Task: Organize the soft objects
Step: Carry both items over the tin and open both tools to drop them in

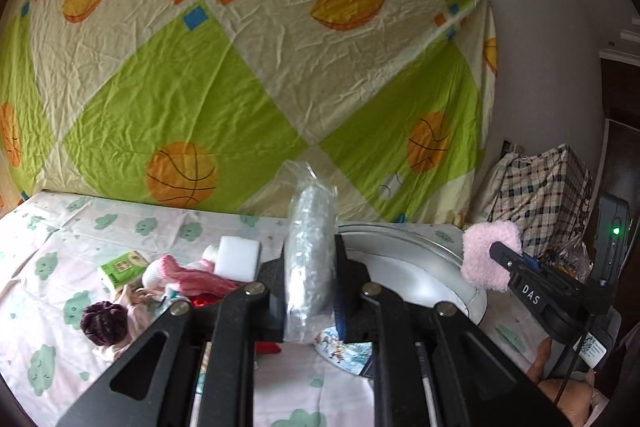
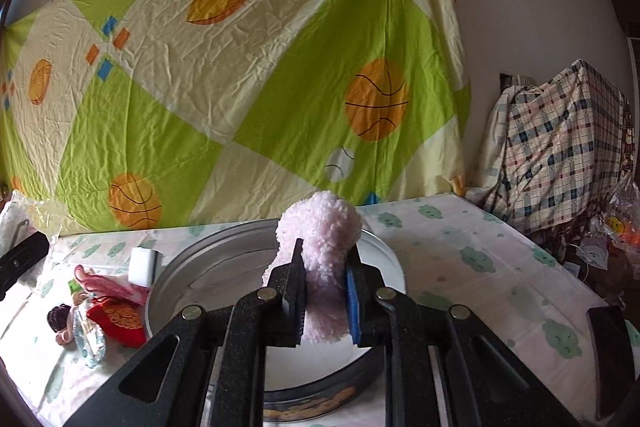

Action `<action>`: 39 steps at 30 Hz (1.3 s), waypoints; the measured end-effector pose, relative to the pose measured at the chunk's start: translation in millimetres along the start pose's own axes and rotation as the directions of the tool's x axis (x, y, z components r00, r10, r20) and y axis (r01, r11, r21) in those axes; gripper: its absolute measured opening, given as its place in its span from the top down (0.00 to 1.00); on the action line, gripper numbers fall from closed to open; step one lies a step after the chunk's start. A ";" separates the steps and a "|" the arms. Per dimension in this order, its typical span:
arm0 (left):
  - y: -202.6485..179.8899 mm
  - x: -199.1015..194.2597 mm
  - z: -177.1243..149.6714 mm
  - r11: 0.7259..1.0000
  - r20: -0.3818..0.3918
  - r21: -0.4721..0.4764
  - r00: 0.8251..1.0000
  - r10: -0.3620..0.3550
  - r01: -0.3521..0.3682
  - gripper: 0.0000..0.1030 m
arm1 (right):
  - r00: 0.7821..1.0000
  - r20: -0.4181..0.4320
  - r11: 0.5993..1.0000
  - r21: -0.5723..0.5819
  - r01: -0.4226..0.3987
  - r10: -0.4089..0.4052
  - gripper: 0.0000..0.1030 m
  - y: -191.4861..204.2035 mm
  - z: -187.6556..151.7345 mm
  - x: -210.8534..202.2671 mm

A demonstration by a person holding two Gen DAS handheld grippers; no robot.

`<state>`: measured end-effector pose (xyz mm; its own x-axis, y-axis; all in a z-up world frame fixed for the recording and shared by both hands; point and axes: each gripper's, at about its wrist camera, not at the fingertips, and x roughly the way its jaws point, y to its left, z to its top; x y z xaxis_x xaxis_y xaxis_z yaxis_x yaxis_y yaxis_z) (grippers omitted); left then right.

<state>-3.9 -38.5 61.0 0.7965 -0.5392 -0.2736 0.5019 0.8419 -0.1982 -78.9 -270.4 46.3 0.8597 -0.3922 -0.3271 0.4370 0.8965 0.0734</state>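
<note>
Tin (image 2: 192,263) interior only from right wrist

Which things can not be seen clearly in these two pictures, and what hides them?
- Round tin: right wrist view, its inside is partly hidden by the right gripper and the pink fluffy piece.
- Red pouch: left wrist view, mostly behind the left gripper.
- Plastic-wrapped roll: contents unreadable through crinkled wrap.
- Doll: too small.

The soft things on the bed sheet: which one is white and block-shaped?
The white sponge block, lying beside the round metal tin. The others are a pink knitted piece and a doll.
</note>
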 end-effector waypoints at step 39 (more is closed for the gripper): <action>-68.6 115.9 -48.0 0.999 -0.206 0.026 0.978 0.038 -0.034 0.60 | 0.994 -0.106 0.998 -0.068 0.004 -0.012 0.52 -9.8 -21.2 73.9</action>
<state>37.8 -159.7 -2.3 0.7289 -0.4991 -0.4686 0.4833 0.8599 -0.1642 -25.3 -303.8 1.4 0.8217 -0.3785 -0.4262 0.4216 0.9068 0.0074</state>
